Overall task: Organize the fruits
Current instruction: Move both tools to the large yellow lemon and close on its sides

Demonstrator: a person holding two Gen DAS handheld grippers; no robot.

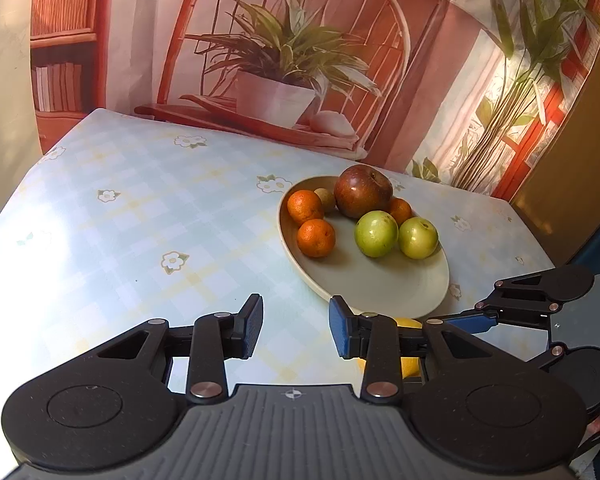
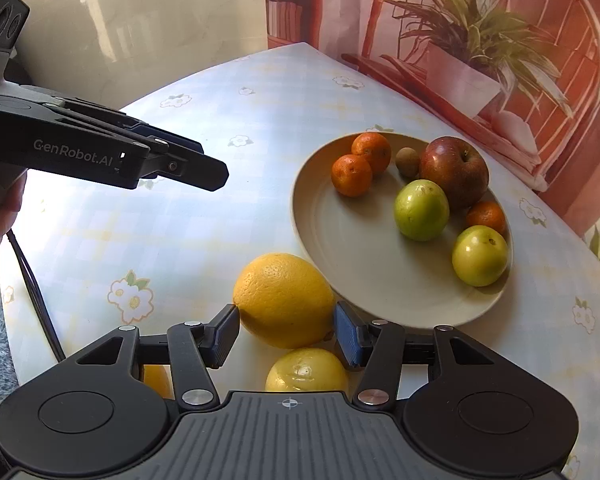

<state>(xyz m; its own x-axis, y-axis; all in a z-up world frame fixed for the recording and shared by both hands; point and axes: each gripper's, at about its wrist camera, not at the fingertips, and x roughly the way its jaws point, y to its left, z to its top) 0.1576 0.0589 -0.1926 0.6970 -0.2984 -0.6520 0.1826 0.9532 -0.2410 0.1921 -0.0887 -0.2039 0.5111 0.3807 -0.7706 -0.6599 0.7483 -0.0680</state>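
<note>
On the counter [image 2: 204, 92], covered by a pale checked cloth with flower prints, sits an oval plate [image 2: 364, 264] holding an apple [image 2: 454, 170], two green fruits [image 2: 421, 210] and [image 2: 480, 255], three tangerines (nearest to the left: [image 2: 351, 175]) and one small brownish fruit [image 2: 407, 162]. Off the plate, just beside its near rim, lies a large yellow citrus [image 2: 284, 300]; a second, paler one [image 2: 306, 370] lies nearer the camera, and part of a third yellow fruit [image 2: 156, 380] shows under the tool's left linkage.

Step in hand, as judged: grasp the large citrus and move it onto the plate. To do it well, pads should sit across the widest part of the fruit, level with its middle, so the round skin does not squirt out. Lift clear of the plate rim before crossing; set down in the bare near half, away from the green fruits.

Right tool [image 2: 286, 330]: jaws moderately apart, bracketing the large citrus. The left pad looks in contact with the skin; the right pad sits at its edge, firm pressure not confirmed.

Left tool [image 1: 296, 328]: hovers over bare cloth left of the plate, jaws apart, nothing between them.
</note>
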